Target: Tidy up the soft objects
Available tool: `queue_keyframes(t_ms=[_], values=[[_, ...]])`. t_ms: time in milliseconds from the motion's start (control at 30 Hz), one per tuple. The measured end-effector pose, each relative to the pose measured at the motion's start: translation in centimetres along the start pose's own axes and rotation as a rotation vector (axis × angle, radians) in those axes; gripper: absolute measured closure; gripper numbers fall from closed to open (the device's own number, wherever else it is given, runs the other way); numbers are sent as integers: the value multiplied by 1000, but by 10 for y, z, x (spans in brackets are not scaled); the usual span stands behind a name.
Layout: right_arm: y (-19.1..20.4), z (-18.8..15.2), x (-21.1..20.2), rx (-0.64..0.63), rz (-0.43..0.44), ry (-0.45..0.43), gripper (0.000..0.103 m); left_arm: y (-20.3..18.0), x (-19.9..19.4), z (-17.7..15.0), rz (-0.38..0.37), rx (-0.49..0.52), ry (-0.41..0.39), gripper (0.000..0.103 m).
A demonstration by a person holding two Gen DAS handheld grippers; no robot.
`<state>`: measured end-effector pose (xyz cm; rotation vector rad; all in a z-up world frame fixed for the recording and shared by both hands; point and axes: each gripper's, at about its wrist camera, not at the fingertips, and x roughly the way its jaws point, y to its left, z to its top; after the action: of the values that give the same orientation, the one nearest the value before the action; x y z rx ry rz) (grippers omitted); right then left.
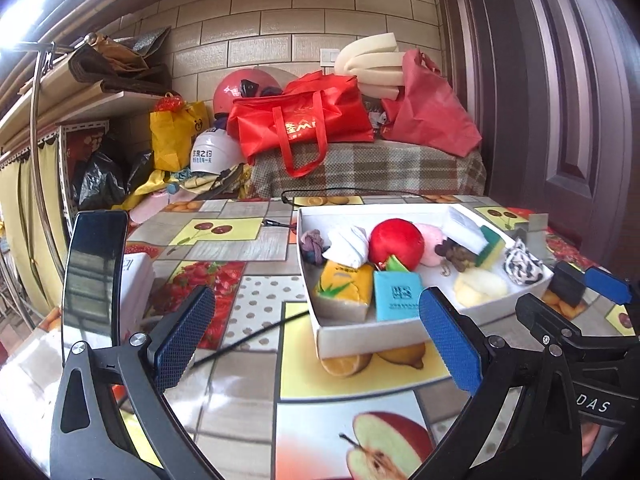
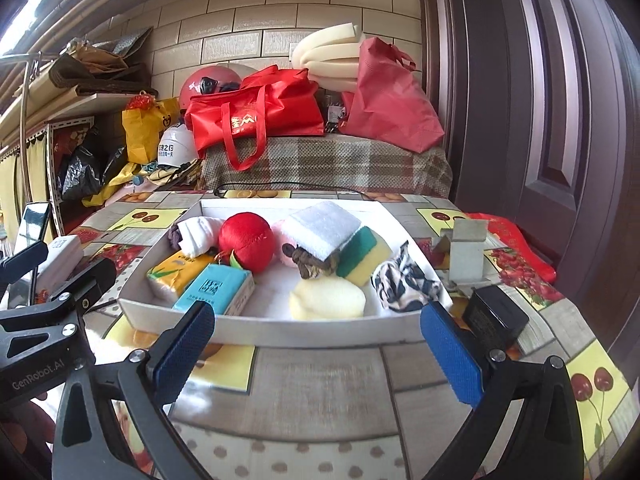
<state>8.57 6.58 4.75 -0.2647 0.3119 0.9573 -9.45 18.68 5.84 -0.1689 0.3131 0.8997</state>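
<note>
A white tray (image 2: pixel 304 334) (image 1: pixel 372 332) on the table holds several soft objects: a red plush apple (image 2: pixel 247 246) (image 1: pixel 396 242), yellow tissue pack (image 2: pixel 176 270), blue tissue pack (image 2: pixel 218 290), white cloth (image 2: pixel 196 236), grey-white sponge (image 2: pixel 324 226), green-yellow sponge (image 2: pixel 362 254), pale yellow puff (image 2: pixel 326 298) and a black-white scrunchie (image 2: pixel 404 280). My left gripper (image 1: pixel 316 338) is open and empty, just before the tray's near left corner. My right gripper (image 2: pixel 316 352) is open and empty before the tray's near rim.
A phone (image 1: pixel 94 276) stands on a holder at the table's left, beside a white box (image 1: pixel 138 280). A black adapter (image 2: pixel 496 316) and a grey block (image 2: pixel 466 252) sit right of the tray. A black cable (image 1: pixel 256 330) crosses the table. Bags and helmets are piled behind.
</note>
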Motion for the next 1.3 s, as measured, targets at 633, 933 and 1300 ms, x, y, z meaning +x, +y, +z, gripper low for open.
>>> queue_keyframes(t_ms=[633,933,1300], values=[[-19,-30,-50,45,-1,58,0,-23,-55,-25,-99,56,75,0],[-33,-42,-91,85,-10,3,0,-39,-71,-34,-42,89,91,0],[-63,-53,-157,222,-318,-167,0,-47,-80,-37,-35,133,97,0]])
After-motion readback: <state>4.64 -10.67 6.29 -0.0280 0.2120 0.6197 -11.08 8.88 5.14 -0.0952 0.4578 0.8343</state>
